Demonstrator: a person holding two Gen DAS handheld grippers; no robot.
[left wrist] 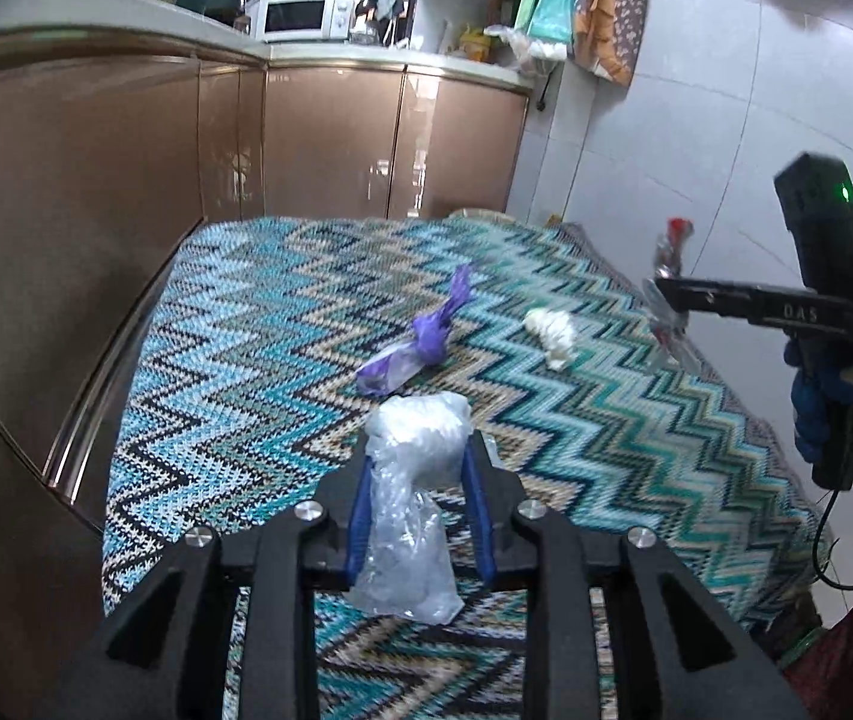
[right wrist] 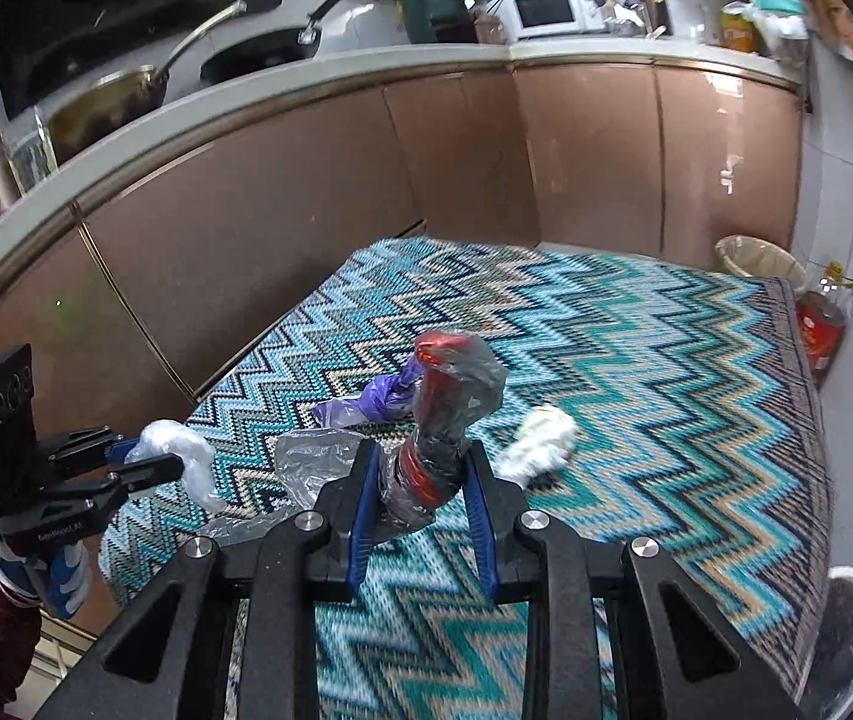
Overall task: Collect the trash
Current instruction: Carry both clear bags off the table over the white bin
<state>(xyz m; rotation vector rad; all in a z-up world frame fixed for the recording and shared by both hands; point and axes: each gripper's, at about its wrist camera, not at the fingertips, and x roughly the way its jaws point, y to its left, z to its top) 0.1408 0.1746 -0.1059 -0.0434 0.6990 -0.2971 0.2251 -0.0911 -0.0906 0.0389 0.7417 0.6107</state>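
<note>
My left gripper (left wrist: 420,450) is shut on a crumpled clear plastic bag (left wrist: 411,480), held above the zigzag cloth (left wrist: 246,360); from the right wrist view the same gripper (right wrist: 177,459) shows at the left with the white-clear wad (right wrist: 186,456) in it. My right gripper (right wrist: 423,465) is shut on a red and clear wrapper (right wrist: 447,414), lifted off the cloth (right wrist: 636,390); in the left wrist view that gripper (left wrist: 660,294) holds the wrapper (left wrist: 669,276) at the right. A purple twisted bag (left wrist: 420,336) and a white crumpled tissue (left wrist: 552,330) lie on the cloth.
Brown cabinets (left wrist: 318,138) line the far and left sides under a counter with a microwave (left wrist: 300,12) and pans (right wrist: 126,102). A lined bin (right wrist: 759,258) and a red bottle (right wrist: 819,330) stand on the floor past the table's right corner.
</note>
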